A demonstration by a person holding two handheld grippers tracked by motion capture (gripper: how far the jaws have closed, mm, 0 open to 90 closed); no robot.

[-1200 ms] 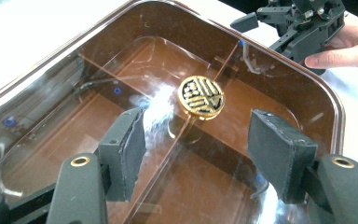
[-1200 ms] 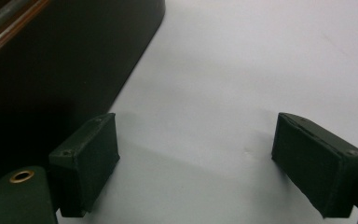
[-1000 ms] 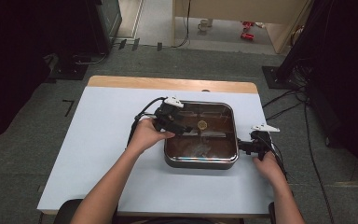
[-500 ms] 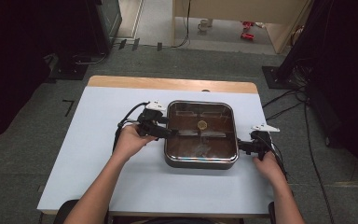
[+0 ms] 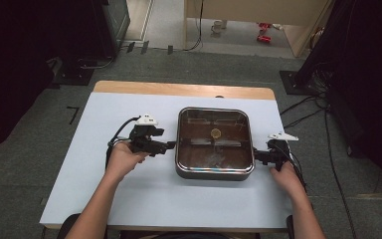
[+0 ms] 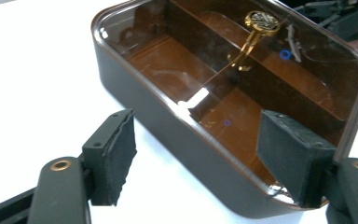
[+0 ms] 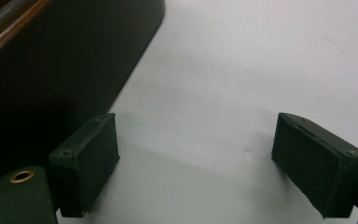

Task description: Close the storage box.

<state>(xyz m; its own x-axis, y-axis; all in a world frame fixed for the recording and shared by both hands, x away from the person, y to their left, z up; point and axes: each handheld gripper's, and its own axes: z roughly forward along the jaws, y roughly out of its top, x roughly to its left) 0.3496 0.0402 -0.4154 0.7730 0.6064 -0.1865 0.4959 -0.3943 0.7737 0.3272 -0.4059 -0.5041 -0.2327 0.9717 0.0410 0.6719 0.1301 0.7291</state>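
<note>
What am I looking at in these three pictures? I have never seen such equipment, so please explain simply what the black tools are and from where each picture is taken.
There is no machine here: a person sits at a table and holds a hand tool with two black jaws in each hand. The high view looks down from above the person. It shows the left gripper and the right gripper on either side of a dark box with a clear brownish lid and a small gold knob. The two other pictures come from cameras mounted on the tools themselves, looking along their padded jaws. In the left gripper view the box lies just ahead of the open jaws, which have just been opening. In the right gripper view the jaws stand open over the table, with the box wall beside them. Neither tool holds anything.
</note>
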